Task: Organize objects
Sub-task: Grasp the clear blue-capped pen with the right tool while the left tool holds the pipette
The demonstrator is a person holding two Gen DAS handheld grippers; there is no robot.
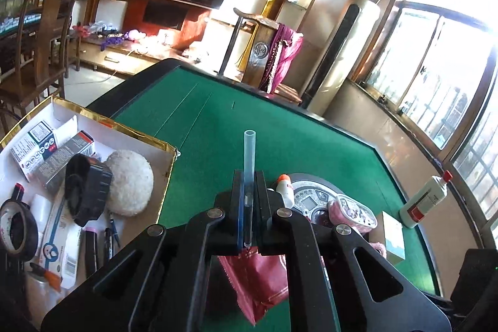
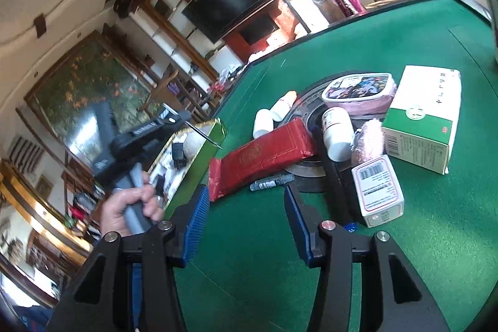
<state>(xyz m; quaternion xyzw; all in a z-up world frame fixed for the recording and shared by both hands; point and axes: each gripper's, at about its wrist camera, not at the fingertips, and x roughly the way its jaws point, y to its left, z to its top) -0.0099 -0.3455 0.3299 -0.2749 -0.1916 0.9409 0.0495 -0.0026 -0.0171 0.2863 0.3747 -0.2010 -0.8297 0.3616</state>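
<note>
Holding, left hand-held gripper (image 1: 248,176): pads pressed together on a clear plastic tube (image 1: 249,151); tube stands up past the fingertips, open end on top, raised above the green felt table (image 1: 311,139).
Tube's other end: a thin needle-like tip pokes out behind the pads, seen from the right-hand view (image 2: 205,136).
Right hand-held gripper (image 2: 246,201): jaws partly open, blue pads apart, nothing between them; it hangs low over the felt.
Person: a hand (image 2: 130,207) wrapped round the left tool's grey grip.
Box (image 1: 162,145): gold-rimmed, white inside, at the table's left edge; already carries tape, cartons, a white puff, a black object.
Loose pile: red foil packet (image 2: 264,157), white bottles, pink-lidded tub (image 2: 361,92), green-and-white carton (image 2: 420,117), small barcode carton (image 2: 378,192), clustered round the table's centre dial.
</note>
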